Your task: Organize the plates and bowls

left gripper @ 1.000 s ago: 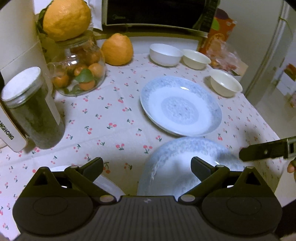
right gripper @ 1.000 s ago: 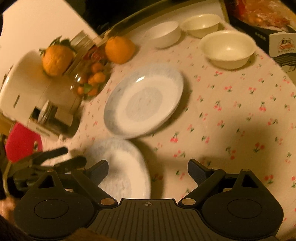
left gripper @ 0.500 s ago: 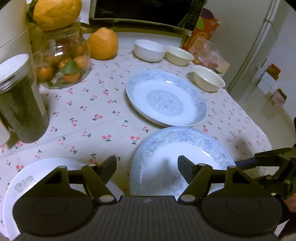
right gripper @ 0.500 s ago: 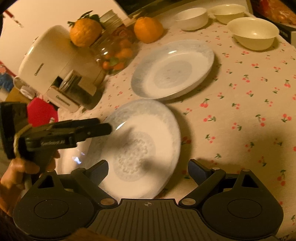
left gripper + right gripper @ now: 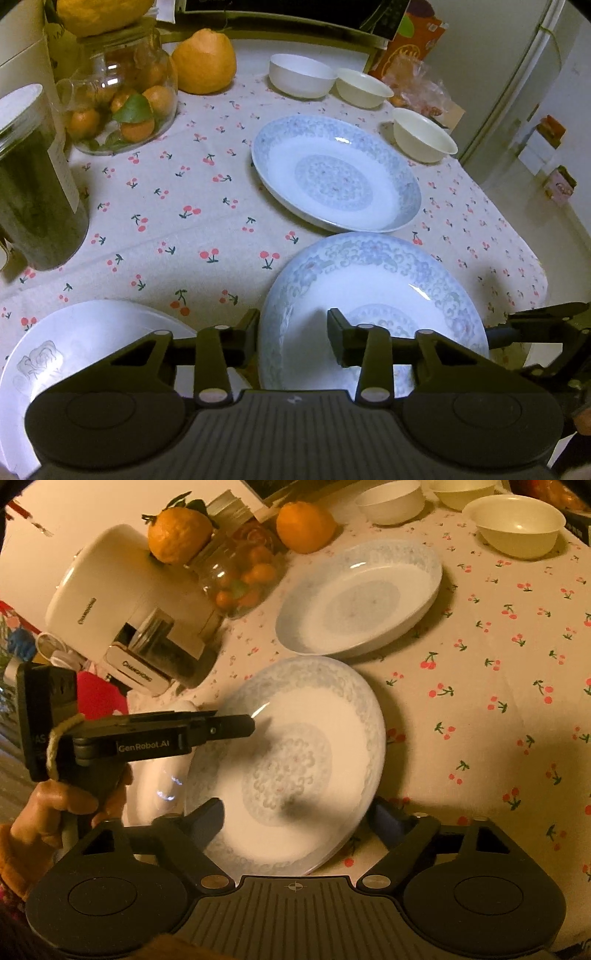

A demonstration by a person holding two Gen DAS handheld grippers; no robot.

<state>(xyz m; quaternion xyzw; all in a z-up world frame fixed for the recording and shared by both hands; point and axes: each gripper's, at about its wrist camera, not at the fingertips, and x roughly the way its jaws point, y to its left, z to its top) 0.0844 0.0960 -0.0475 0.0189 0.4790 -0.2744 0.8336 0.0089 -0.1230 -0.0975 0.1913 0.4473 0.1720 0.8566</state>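
The left tool (image 5: 291, 332) was closing astride the near plate's (image 5: 373, 291) nine-o'clock rim, while the right tool (image 5: 295, 819), spread wide, was narrowing around it.

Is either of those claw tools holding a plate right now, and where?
Neither grips yet: left gripper is closing over the near plate's left rim; right gripper closes around its near edge.
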